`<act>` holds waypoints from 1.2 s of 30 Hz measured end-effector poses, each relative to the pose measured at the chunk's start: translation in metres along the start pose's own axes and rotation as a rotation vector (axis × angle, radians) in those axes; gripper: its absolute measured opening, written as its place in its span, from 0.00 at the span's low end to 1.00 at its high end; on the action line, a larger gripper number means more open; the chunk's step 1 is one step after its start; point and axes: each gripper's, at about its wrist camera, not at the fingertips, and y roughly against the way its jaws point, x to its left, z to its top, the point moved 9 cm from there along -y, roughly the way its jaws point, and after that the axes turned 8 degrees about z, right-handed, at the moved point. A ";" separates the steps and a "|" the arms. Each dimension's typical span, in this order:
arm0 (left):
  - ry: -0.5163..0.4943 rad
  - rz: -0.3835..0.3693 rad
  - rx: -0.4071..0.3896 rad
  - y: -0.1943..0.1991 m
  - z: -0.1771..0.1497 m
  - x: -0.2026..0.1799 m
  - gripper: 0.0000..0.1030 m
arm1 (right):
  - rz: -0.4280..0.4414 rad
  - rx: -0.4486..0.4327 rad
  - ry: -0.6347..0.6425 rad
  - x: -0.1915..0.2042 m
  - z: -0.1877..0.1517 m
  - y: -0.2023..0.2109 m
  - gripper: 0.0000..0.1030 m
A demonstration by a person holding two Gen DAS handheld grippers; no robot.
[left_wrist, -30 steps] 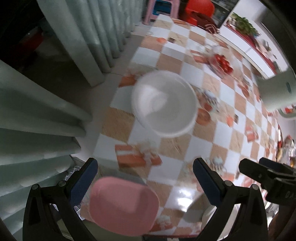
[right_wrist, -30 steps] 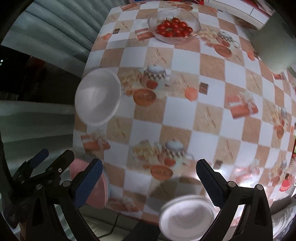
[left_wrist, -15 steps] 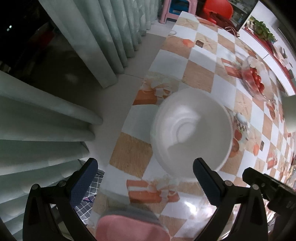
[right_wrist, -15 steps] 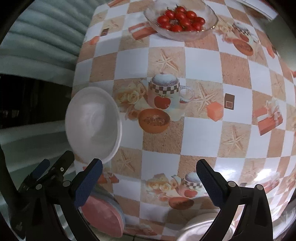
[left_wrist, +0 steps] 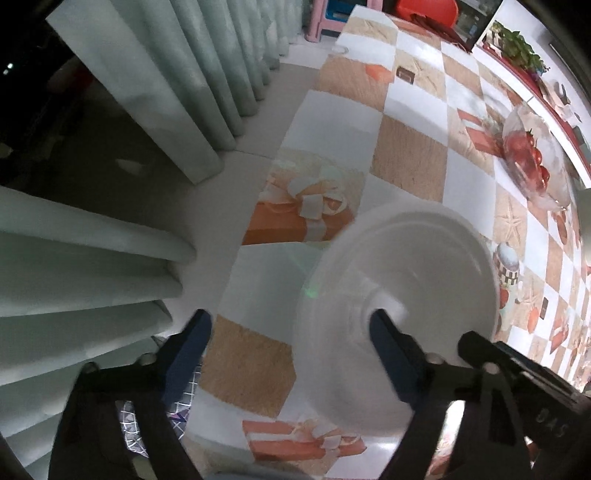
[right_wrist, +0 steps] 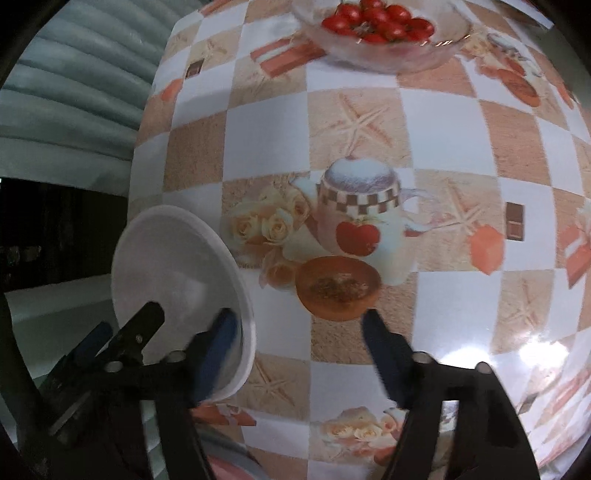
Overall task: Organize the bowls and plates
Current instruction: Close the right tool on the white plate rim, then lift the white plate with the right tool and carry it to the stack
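White bowl looks thin, light, slick plastic; I'd take it at the rim. Left gripper and right gripper: jaws just been closing, each straddling a rim wall, not yet clamped.

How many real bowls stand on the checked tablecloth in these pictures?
2. The white round bowl sits at the table's left edge under both grippers; the clear glass bowl of red tomatoes stands at the far end. Others may be hidden below the frame.

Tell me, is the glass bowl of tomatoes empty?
No, the glass bowl holds a pile of red tomatoes.
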 end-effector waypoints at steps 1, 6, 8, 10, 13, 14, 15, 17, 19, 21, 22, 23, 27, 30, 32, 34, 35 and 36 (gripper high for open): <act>-0.002 -0.022 0.007 -0.002 0.000 -0.003 0.71 | 0.020 0.010 -0.001 0.001 -0.001 -0.003 0.44; -0.048 -0.081 0.024 -0.002 -0.003 -0.025 0.34 | 0.063 0.025 0.071 0.016 -0.003 -0.003 0.19; -0.083 -0.079 0.027 0.000 -0.008 -0.036 0.33 | 0.037 0.035 0.083 0.012 -0.007 -0.001 0.14; -0.105 -0.087 0.036 0.002 -0.015 -0.047 0.33 | 0.030 0.042 0.074 0.007 -0.011 0.000 0.14; -0.158 -0.104 0.045 0.009 -0.032 -0.072 0.33 | 0.011 0.065 0.059 -0.013 -0.019 0.009 0.14; -0.183 -0.107 0.043 0.013 -0.040 -0.083 0.33 | -0.002 0.071 0.058 -0.022 -0.024 0.014 0.14; -0.207 -0.116 0.043 0.016 -0.049 -0.094 0.33 | -0.015 0.076 0.053 -0.033 -0.030 0.019 0.14; -0.243 -0.132 0.050 0.021 -0.066 -0.114 0.33 | -0.034 0.089 0.029 -0.055 -0.040 0.029 0.14; -0.287 -0.143 0.059 0.025 -0.084 -0.136 0.33 | -0.047 0.101 -0.003 -0.073 -0.051 0.036 0.14; -0.321 -0.155 0.067 0.027 -0.101 -0.155 0.33 | -0.064 0.117 -0.041 -0.099 -0.067 0.044 0.14; -0.339 -0.164 0.074 0.028 -0.110 -0.166 0.33 | -0.071 0.120 -0.052 -0.111 -0.076 0.048 0.14; -0.355 -0.172 0.084 0.028 -0.119 -0.175 0.33 | -0.075 0.124 -0.061 -0.118 -0.078 0.050 0.14; -0.399 -0.172 0.068 0.034 -0.132 -0.202 0.33 | -0.057 0.115 -0.105 -0.146 -0.097 0.059 0.15; -0.404 -0.159 0.057 0.036 -0.127 -0.210 0.33 | -0.043 0.100 -0.118 -0.152 -0.099 0.061 0.15; -0.401 -0.151 0.057 0.035 -0.124 -0.209 0.33 | -0.035 0.101 -0.107 -0.156 -0.105 0.062 0.15; -0.402 -0.134 0.046 0.036 -0.114 -0.211 0.33 | -0.024 0.101 -0.102 -0.165 -0.104 0.063 0.15; -0.397 -0.138 0.047 0.036 -0.113 -0.211 0.33 | -0.016 0.100 -0.104 -0.169 -0.107 0.064 0.15; -0.395 -0.137 0.047 0.032 -0.106 -0.211 0.33 | -0.008 0.100 -0.107 -0.174 -0.109 0.065 0.15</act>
